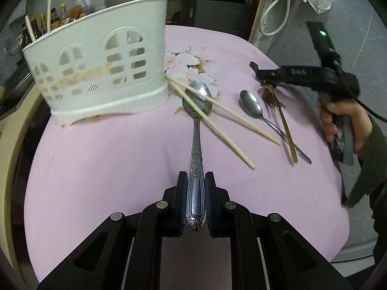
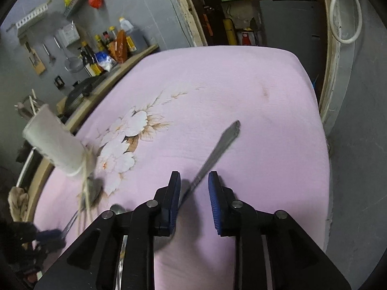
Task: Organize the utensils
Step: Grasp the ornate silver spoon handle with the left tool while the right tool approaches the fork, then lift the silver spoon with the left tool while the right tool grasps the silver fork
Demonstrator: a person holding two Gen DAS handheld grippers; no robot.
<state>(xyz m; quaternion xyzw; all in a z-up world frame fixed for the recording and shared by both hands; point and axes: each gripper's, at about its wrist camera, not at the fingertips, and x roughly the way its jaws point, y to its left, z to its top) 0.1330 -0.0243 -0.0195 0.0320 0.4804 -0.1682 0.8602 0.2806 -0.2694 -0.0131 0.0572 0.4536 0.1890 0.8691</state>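
Observation:
My left gripper (image 1: 195,176) is shut on the ornate handle of a large silver spoon (image 1: 197,101), whose bowl points toward the white slotted utensil basket (image 1: 96,65) at the back left. Two chopsticks (image 1: 217,123) lie slanted across that spoon. To the right lie a smaller spoon (image 1: 251,104) and a gold fork (image 1: 280,113), just below the right gripper (image 1: 256,68). In the right wrist view my right gripper (image 2: 194,176) stands open. A blurred silver utensil handle (image 2: 220,140) runs slanting between its fingers, close to the left pad. The basket (image 2: 55,142) shows blurred at the left.
Everything sits on a pink flowered cloth (image 1: 121,157) covering the table. Sauce bottles (image 2: 106,48) line a shelf behind the left edge. A white hose (image 1: 273,17) hangs at the back right. A person's hand (image 1: 343,118) holds the right gripper near the right edge.

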